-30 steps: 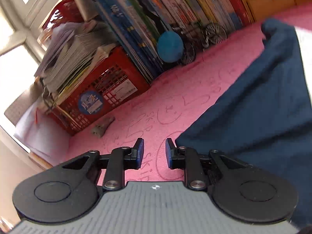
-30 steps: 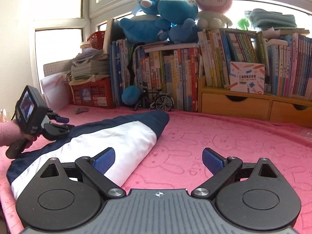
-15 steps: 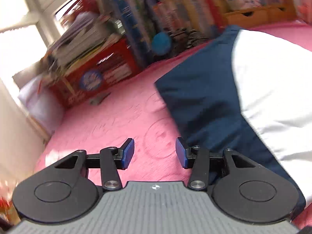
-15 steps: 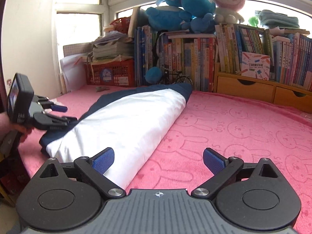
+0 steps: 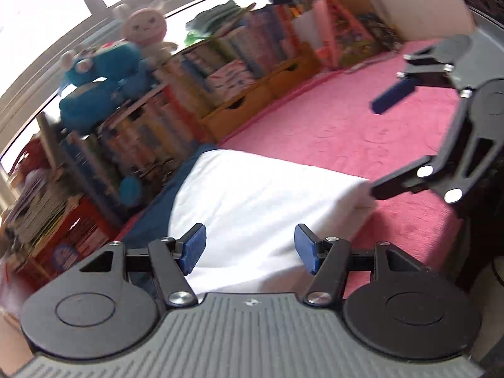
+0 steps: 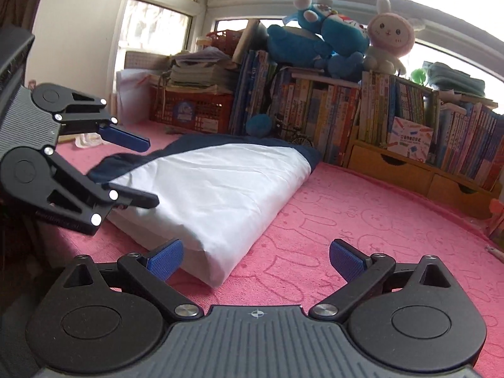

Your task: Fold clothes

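Both wrist views have swung since a second ago: left hand-held gripper (image 5: 250, 249), then pointing at bare pink mat beside the navy edge, now looks down the white panel; right hand-held gripper (image 6: 255, 260) has dropped low to the garment's near corner.

Garment (image 6: 214, 189): white body with navy trim, lying as a long folded bundle on the pink bunny-print mat (image 6: 362, 220). Far end reaches toward the bookshelf (image 6: 330, 113); near end sits by the mat's front edge. Navy sleeve or side panel (image 6: 116, 165) spills out at the near left.

Left gripper: jaws spread, nothing between them, over the near-left part of the white panel. In the right wrist view its lower finger looks to rest on or just above the cloth; contact not certain.

Right gripper: jaws wide apart, holding nothing. Left pad (image 6: 165, 258) is just beside the near corner of the bundle, right pad over bare mat.

Judgement: the bundle fits either a further fold about to be taken or a finished fold being left; pictures do not settle it. If another fold is meant, pinch all layers at each near corner together, lift both ends level, carry them toward the far end, and tuck the loose navy part in so it does not trail.
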The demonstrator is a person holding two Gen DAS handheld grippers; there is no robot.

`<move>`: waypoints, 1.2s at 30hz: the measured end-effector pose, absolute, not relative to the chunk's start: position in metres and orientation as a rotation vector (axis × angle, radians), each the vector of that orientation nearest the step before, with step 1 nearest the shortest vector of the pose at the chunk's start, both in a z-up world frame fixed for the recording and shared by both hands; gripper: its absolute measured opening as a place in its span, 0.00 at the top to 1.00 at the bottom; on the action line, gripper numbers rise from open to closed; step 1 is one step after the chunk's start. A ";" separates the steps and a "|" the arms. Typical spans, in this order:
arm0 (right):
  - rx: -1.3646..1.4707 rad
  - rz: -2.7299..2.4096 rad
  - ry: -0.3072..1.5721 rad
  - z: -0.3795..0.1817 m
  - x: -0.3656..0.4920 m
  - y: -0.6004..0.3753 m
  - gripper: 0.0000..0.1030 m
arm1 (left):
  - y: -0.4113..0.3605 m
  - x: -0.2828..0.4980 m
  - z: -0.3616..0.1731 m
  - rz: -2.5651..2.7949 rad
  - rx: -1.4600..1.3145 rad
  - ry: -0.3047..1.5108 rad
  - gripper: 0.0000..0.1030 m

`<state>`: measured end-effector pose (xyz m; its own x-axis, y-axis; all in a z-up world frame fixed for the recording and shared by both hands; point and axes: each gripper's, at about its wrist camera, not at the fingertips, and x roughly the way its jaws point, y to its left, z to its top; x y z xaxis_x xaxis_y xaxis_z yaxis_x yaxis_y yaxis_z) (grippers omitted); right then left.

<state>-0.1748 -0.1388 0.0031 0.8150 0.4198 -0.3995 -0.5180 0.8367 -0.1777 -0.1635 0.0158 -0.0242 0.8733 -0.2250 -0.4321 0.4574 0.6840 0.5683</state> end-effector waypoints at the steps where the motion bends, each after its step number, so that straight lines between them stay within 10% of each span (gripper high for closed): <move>1: -0.323 0.481 0.343 -0.002 -0.175 -0.131 0.08 | 0.012 -0.163 -0.029 -0.407 0.744 0.347 0.41; 7: -0.480 0.415 0.287 -0.028 -0.173 -0.089 0.30 | 0.011 -0.157 -0.039 -0.457 0.770 0.387 0.41; 12: -0.382 0.398 0.305 -0.031 -0.163 -0.083 0.76 | 0.010 -0.154 -0.041 -0.394 0.824 0.348 0.40; 18: -0.222 0.361 0.298 -0.021 -0.160 -0.098 0.81 | 0.012 -0.153 -0.047 -0.327 0.874 0.329 0.91; 36: -0.169 0.343 0.271 -0.013 -0.161 -0.104 0.81 | 0.086 -0.159 -0.048 -0.088 0.693 0.566 0.94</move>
